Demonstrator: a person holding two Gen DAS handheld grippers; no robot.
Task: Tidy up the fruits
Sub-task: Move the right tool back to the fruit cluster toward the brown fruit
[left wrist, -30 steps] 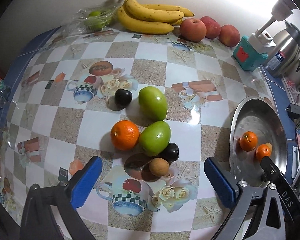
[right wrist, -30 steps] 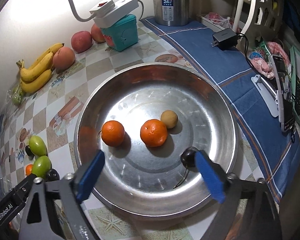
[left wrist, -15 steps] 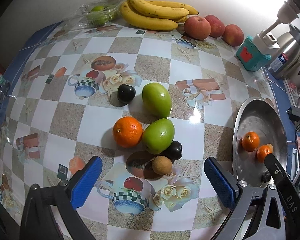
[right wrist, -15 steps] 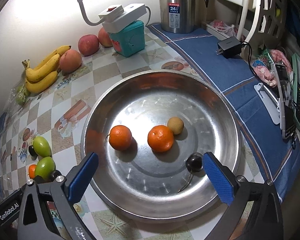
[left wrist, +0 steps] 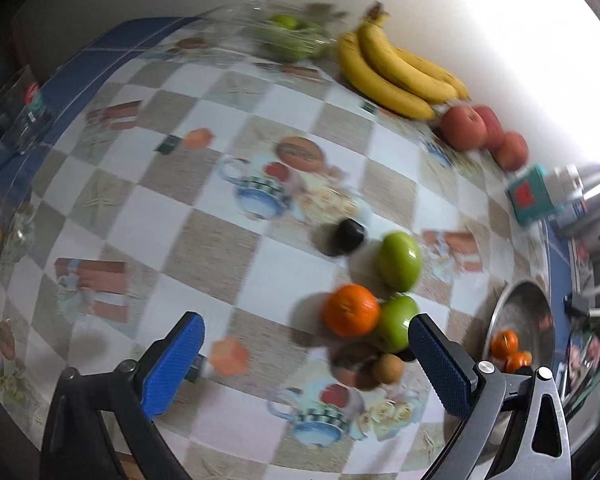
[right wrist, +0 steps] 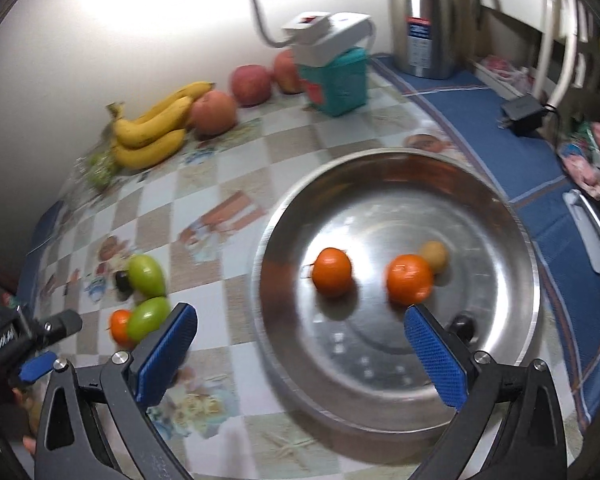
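On the checkered tablecloth lies a cluster of fruit: an orange [left wrist: 352,310], two green fruits [left wrist: 399,261] [left wrist: 396,322], a dark plum [left wrist: 350,233] and a small brown fruit [left wrist: 387,367]. My left gripper [left wrist: 306,362] hangs open above the cloth, left of that cluster, holding nothing. The steel bowl [right wrist: 500,216] holds two oranges [right wrist: 332,272] [right wrist: 409,279], a small brown fruit [right wrist: 434,257] and a dark cherry [right wrist: 463,325]. My right gripper [right wrist: 300,356] is open and empty over the bowl's near left rim.
Bananas [right wrist: 152,128], peaches [right wrist: 214,112] and a clear bag of green fruit [left wrist: 292,36] line the back wall. A teal box [right wrist: 336,80] with a white lamp base, a steel kettle [right wrist: 428,20] and a charger [right wrist: 522,112] stand at the right.
Both views have swung: the fruit cluster slid right in the left wrist view, the bowl slid right in the right wrist view. The dark cherry left the right jaws and lies in the bowl.
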